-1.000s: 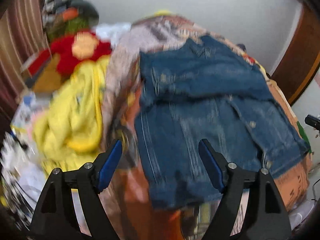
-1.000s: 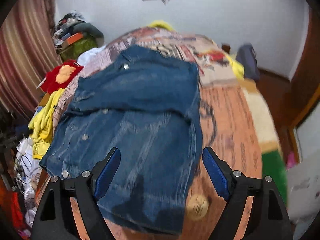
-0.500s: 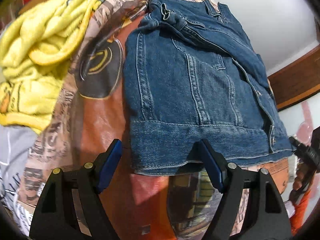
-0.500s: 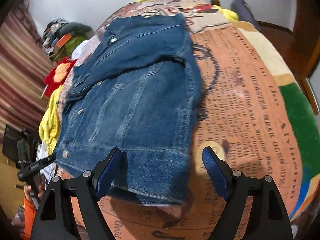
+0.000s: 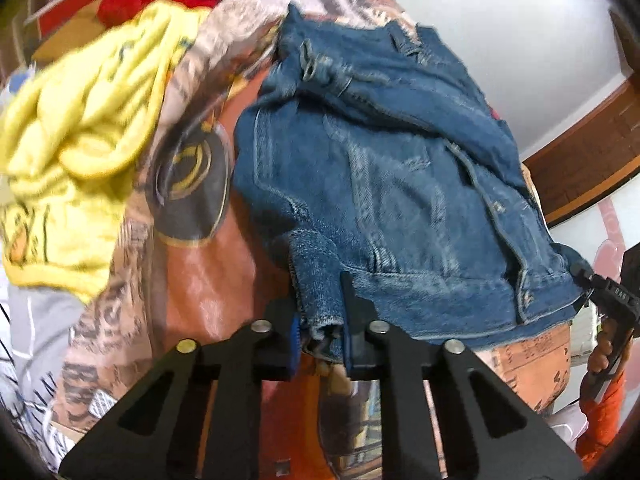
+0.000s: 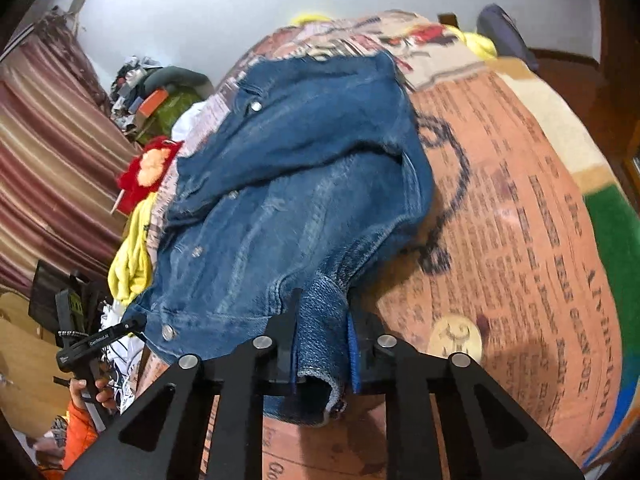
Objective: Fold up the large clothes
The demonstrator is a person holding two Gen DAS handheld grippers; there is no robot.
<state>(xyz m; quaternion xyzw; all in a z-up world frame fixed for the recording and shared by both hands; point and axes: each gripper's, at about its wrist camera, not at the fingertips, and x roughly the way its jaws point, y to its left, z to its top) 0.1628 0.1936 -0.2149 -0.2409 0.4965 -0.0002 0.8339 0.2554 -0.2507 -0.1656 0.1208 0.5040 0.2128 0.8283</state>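
Now both the left gripper (image 5: 320, 300) and right gripper (image 6: 322, 312) pinch the denim jacket's (image 5: 392, 184) hem.

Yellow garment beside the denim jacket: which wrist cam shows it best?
Left wrist view. The yellow garment fills the upper left there, bunched on the printed bedspread beside the denim jacket, though blurred. The right wrist view shows only a narrow strip at the jacket's far edge, mostly hidden behind the denim.

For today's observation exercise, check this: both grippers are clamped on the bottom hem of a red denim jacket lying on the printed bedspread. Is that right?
Only the colour is wrong. The denim jacket is blue, as both wrist views show. The left gripper and right gripper are each clamped on its bottom hem, on the printed bedspread.
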